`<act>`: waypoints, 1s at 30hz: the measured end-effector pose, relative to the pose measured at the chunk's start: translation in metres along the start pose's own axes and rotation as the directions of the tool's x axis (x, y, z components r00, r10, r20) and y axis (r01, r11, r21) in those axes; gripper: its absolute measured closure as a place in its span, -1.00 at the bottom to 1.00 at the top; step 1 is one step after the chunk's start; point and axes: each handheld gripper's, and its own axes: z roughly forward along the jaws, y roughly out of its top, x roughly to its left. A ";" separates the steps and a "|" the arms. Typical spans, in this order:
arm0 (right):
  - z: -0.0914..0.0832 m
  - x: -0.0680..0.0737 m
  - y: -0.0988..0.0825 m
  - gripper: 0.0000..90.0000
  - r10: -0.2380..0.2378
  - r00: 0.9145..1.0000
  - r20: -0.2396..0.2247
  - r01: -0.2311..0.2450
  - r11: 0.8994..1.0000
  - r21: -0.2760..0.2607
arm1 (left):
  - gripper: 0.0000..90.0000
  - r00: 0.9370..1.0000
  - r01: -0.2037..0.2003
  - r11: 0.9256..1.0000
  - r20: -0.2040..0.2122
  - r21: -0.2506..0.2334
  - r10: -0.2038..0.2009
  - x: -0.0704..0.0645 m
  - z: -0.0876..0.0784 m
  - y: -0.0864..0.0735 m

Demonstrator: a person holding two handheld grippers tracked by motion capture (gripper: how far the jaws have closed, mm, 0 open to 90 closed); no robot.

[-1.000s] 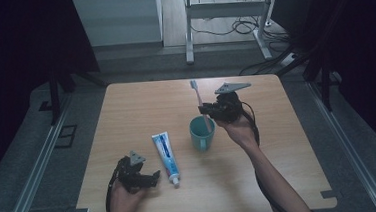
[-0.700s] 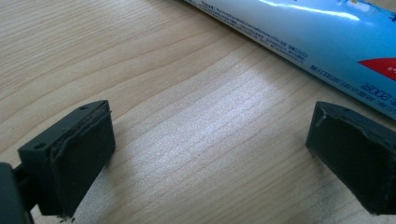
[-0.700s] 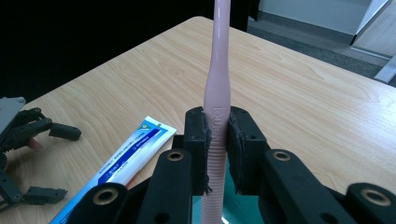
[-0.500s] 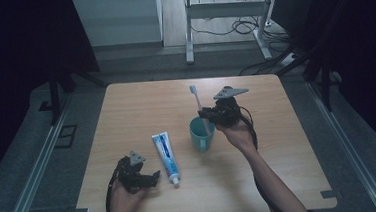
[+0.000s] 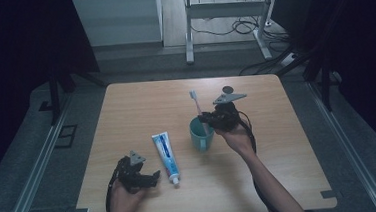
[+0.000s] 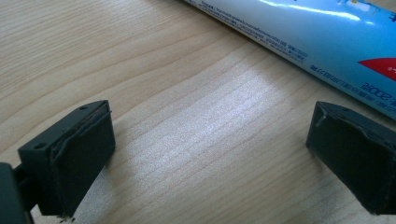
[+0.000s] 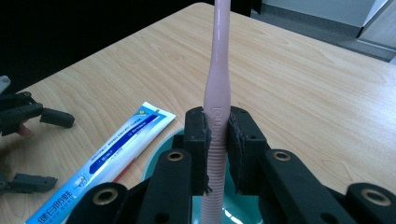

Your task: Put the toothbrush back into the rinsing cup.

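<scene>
The right gripper [image 5: 211,118] is closed tight on the pink toothbrush [image 5: 196,108]; in the right gripper view its two black jaws press the ribbed part of the handle from both sides. The toothbrush stands almost upright, the bristle head at the top and leaning a little toward 11 o'clock in the high view. Its lower end goes down into the teal cup [image 5: 198,135], which stands on the wooden surface [image 5: 141,107] just under the gripper. So the long axis of the brush and the open mouth of the cup are nearly in one line, and the cup lies straight below the jaws. I judge that this is the relation that matters: if the brush is to be left in the cup, the right hand needs only to let go or go down a little, not sideways.

The toothpaste tube [image 5: 165,151] lies flat at about 8 o'clock from the cup, its long axis from 12 to 6 o'clock, the cap toward the person. The left gripper [image 5: 148,179] rests low on the surface near the tube's cap end, at its 9 o'clock side. Its jaws stand wide apart and hold nothing; the left gripper view shows bare wood between them and the tube just past the right jaw. The left hand is clearly nearer to the tube, the right to the cup.
</scene>
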 end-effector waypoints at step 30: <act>0.027 0.002 -0.024 0.73 -0.002 1.000 -0.003 0.002 0.998 0.063 | -0.97 1.000 0.000 1.000 -0.001 0.000 0.000 0.000 0.000 0.000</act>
